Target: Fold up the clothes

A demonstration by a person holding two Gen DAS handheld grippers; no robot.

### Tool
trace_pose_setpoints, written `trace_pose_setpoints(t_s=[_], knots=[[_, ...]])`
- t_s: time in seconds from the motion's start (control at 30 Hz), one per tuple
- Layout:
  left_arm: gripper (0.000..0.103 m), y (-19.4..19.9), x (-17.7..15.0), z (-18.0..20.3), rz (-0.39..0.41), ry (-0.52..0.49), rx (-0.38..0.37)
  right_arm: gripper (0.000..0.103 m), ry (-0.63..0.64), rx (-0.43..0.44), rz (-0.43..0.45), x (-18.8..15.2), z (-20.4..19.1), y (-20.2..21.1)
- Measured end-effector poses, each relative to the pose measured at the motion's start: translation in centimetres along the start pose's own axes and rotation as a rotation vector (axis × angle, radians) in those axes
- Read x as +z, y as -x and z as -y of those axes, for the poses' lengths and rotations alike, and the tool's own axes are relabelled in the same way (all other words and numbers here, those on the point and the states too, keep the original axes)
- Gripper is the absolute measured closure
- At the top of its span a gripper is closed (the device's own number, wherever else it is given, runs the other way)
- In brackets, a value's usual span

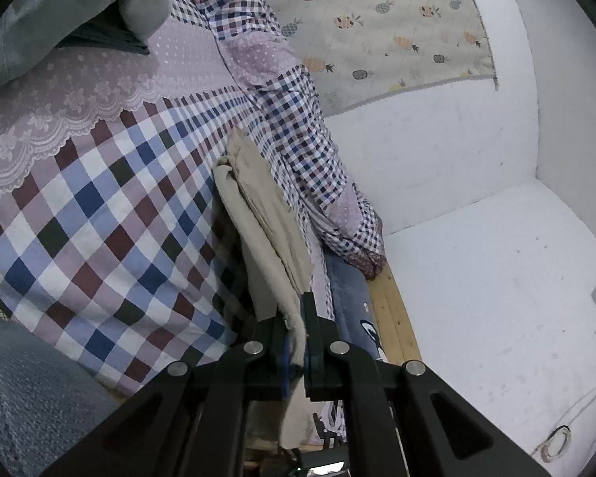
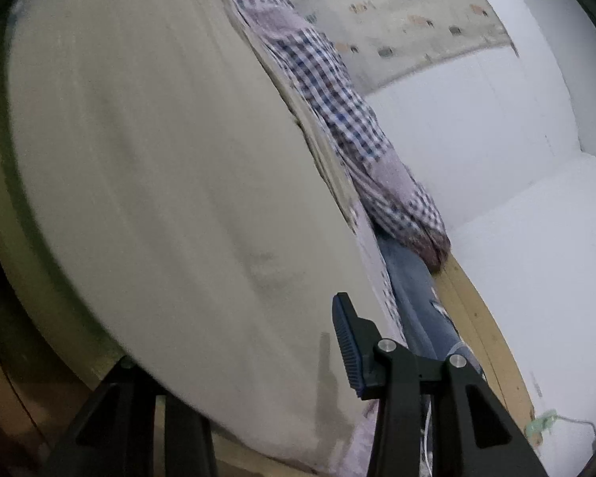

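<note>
A beige garment (image 1: 258,206) hangs in a long fold above the checked bedspread (image 1: 99,206). My left gripper (image 1: 298,318) is shut on its near end, and the cloth is pinched between the black fingers. In the right wrist view the same beige garment (image 2: 159,159) fills the left and middle of the picture, blurred and very close. My right gripper (image 2: 290,342) stands open. Its right finger (image 2: 349,342) with the blue ribbed pad shows free in front of the cloth. The cloth covers the left finger.
A small-check quilt (image 1: 298,127) lies bunched along the bed's far side by the white wall (image 1: 457,159). Blue fabric (image 1: 349,298) and the wooden bed rail (image 1: 393,318) run beside it. Folded grey-green clothes (image 1: 59,8) sit on the bed's far end. A pineapple-print cloth (image 1: 377,20) hangs on the wall.
</note>
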State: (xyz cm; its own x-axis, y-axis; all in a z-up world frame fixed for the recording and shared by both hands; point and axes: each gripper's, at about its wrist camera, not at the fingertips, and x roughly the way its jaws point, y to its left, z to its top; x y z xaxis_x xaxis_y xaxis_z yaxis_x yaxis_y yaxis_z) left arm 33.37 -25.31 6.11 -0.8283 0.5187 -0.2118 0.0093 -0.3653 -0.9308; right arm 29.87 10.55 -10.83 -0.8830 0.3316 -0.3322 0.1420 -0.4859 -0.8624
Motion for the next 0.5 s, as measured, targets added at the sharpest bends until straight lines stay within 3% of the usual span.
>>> trace_pose_setpoints(t_s=[0.17,0.33,0.43,0.5], knots=[[0.100,-0.1,0.1,-0.2,-0.002,0.001,-0.004,0.060,0.015,-0.045,-0.069,-3.0,2.1,-1.6],[0.100,0.0,0.2,-0.3,-0.004,-0.001,0.001,0.062,0.068,-0.061,-0.074,-4.9,3.1,-2.5],[0.100,0.0,0.2,-0.1,-0.004,-0.008,0.014,0.076,0.084,-0.052,-0.077,-5.3,3.6,-2.9],[0.100,0.2,0.2,-0.1,0.000,-0.013,0.022,0.098,0.076,-0.044,-0.074,-5.3,4.1,-2.7]])
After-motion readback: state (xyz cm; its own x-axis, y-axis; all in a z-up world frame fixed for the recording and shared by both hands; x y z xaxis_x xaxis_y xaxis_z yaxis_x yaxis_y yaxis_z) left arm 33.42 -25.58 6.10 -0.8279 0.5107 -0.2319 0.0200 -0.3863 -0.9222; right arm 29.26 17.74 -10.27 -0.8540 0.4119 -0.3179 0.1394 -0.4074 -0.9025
